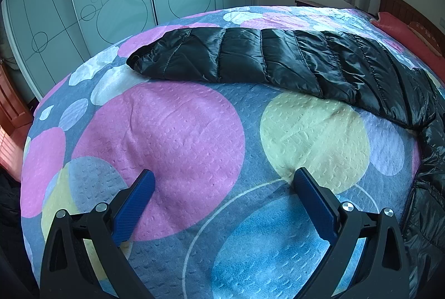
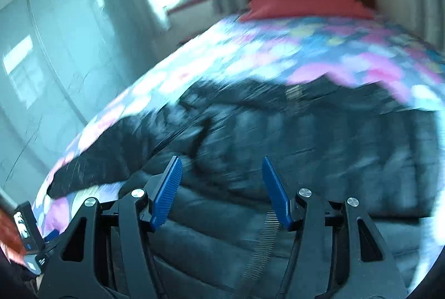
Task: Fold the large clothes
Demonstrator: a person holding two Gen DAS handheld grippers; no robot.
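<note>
The step in hand looked like reaching for the next hold on the jacket, with nothing gripped yet. To do it well, the right gripper would best settle first, since its view was badly smeared. It should then bite a real edge such as the hem or zip side, taking both layers, because the shiny quilted shell would likely slip out of a shallow pinch. The left gripper would do well to take the sleeve near its cuff, so both ends lift together.

In the left wrist view the fingers stood wide apart and empty above the bedspread. The sleeve stretched across the upper middle of the frame, well apart from the fingers. The body ran down the right edge, near the right-hand finger but not touching it.

In the right wrist view the fingers were partly apart with nothing between the pads. The jacket filled the centre and bottom of the frame, directly beneath and beyond them. Whether they touched it could not be told.
</note>
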